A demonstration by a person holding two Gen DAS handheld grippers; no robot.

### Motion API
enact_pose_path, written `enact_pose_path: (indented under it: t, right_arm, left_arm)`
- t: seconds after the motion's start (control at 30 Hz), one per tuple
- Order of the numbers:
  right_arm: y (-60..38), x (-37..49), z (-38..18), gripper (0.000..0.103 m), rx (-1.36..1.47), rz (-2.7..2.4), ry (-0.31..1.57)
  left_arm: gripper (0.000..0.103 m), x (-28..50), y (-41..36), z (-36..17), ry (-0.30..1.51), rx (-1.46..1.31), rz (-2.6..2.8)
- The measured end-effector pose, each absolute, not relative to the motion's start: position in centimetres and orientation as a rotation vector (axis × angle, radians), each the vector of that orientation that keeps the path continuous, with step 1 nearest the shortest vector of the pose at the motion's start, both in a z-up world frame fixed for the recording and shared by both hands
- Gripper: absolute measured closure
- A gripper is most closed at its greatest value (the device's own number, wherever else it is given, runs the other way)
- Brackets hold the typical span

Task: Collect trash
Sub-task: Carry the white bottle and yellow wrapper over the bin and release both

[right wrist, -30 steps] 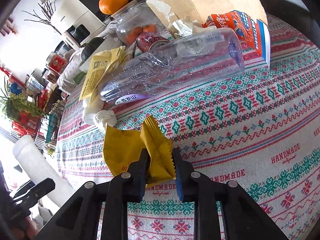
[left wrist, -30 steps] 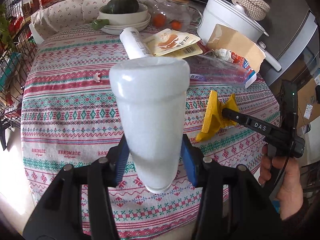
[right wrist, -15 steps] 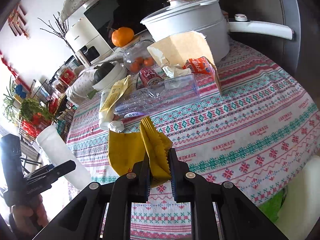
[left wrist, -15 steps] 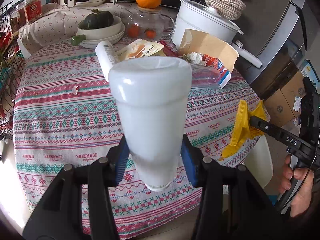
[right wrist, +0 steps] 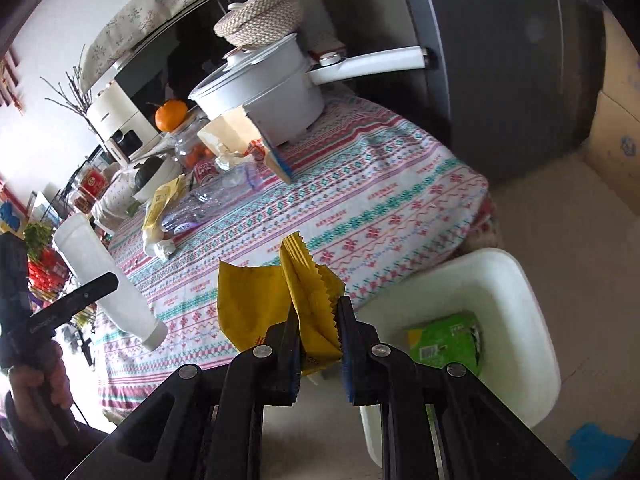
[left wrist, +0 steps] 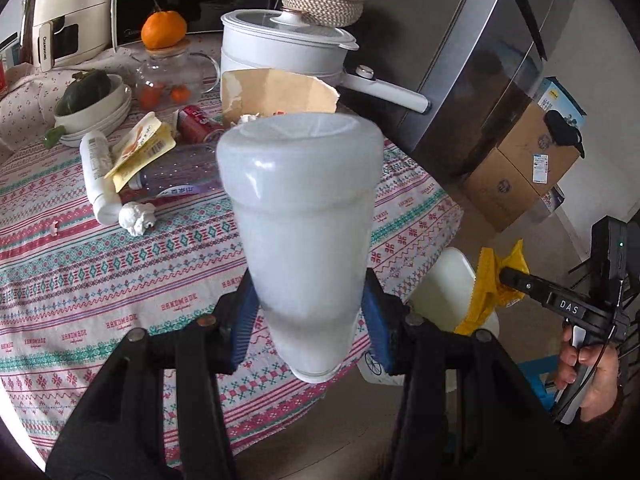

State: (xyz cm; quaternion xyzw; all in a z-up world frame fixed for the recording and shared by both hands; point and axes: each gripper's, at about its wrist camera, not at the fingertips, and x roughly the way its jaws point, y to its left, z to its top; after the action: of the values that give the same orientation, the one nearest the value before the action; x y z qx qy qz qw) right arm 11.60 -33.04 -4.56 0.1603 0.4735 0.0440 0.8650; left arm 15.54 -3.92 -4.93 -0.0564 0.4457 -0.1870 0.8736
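My left gripper (left wrist: 308, 320) is shut on a milky white plastic bottle (left wrist: 304, 220), held neck toward the camera above the table's near edge. My right gripper (right wrist: 318, 320) is shut on a crumpled yellow wrapper (right wrist: 260, 304), off the table's edge and just above a white bin (right wrist: 516, 280). A green packet (right wrist: 444, 340) lies in that bin. In the left wrist view the right gripper (left wrist: 504, 276) and its yellow wrapper (left wrist: 486, 280) hang over the bin (left wrist: 444, 280). On the tablecloth lie a clear bottle (left wrist: 180, 172), a white tube (left wrist: 98, 172), a yellow sachet (left wrist: 140, 148), a tissue ball (left wrist: 136, 216) and a red can (left wrist: 196, 120).
A white pot (left wrist: 284, 52) with a long handle, torn cardboard (left wrist: 276, 92), a glass jar (left wrist: 168, 76) topped by an orange and a bowl stack (left wrist: 92, 108) stand at the table's back. Cardboard boxes (left wrist: 516, 168) and a fridge (left wrist: 480, 60) stand to the right.
Both grippers have pulled back from the table and risen, still holding their loads. The right one has carried the yellow wrapper off the tablecloth to the bin beside the table.
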Motion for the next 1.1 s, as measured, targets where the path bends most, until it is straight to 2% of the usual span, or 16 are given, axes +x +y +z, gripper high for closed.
enact_pose_path:
  t: [0.57, 1.1]
  right_arm:
    - [-43.1, 5.1, -5.4, 0.086, 0.380, -0.133, 1.000]
    - [-45.3, 4.8, -7.8, 0.086, 0.418, -0.215, 1.064]
  left_arm:
    - [0.052, 14.0, -19.3, -7.9, 0.956, -0.047, -0.685]
    - [0.052, 13.7, -25.0, -13.9, 1.018, 0.122, -0.701]
